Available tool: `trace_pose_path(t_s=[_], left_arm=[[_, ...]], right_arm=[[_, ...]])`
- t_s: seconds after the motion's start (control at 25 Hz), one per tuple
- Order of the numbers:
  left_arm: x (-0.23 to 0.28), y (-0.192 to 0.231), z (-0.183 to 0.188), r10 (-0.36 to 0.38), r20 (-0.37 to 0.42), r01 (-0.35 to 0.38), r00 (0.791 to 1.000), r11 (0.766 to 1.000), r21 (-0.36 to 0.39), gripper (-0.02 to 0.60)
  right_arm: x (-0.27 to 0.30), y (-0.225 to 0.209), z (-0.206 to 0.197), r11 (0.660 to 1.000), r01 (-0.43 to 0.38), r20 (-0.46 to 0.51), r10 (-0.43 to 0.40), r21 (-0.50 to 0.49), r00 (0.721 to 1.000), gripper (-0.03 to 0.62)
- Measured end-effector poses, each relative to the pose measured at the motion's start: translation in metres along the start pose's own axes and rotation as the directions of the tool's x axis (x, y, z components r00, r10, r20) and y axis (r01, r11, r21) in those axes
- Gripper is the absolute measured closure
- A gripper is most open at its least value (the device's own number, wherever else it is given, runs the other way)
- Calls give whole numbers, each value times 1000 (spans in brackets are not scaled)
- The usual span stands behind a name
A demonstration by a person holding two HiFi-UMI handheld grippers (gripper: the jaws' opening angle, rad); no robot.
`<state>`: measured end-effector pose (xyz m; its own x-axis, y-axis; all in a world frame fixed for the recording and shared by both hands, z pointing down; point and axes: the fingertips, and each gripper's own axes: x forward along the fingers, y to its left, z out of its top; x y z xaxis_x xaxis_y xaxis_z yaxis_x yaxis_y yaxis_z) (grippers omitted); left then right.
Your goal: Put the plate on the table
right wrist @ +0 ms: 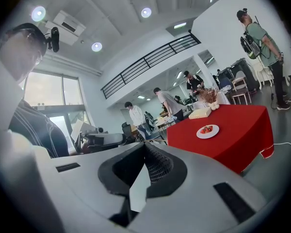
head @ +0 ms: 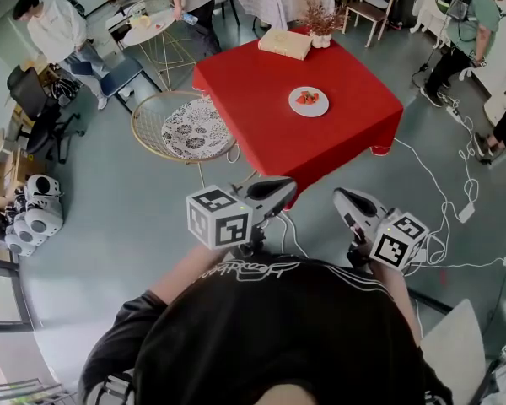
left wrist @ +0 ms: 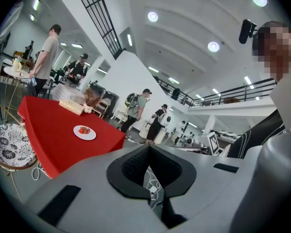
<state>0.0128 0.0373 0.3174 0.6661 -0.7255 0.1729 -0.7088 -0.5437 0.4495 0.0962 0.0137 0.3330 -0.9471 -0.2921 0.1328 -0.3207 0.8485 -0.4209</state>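
A white plate (head: 308, 101) with strawberries rests on the red-clothed table (head: 253, 116), a step ahead of me. It also shows in the left gripper view as the plate (left wrist: 84, 132) and in the right gripper view as the plate (right wrist: 207, 131). I hold both grippers close to my chest, well short of the table. My left gripper (head: 285, 187) is shut and holds nothing; in its own view the left gripper (left wrist: 148, 153) has its jaws together. My right gripper (head: 341, 197) looks shut and empty as well, and the right gripper (right wrist: 144, 148) shows closed jaws.
On the table's far end are a pale box (head: 285, 43) and a small vase of dried flowers (head: 320, 22). A wire chair with a patterned cushion (head: 185, 127) stands at the table's left. Cables (head: 455, 194) run over the floor at right. Several people stand around.
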Motion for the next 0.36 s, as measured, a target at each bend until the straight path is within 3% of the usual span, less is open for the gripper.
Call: trace_pose_path(t_s=[0.36], left_arm=[[-4, -8, -3, 10, -7, -10, 1000, 1000, -3, 575]], right_arm=[[-3, 8, 0, 1000, -14, -4, 14, -3, 1000, 586]])
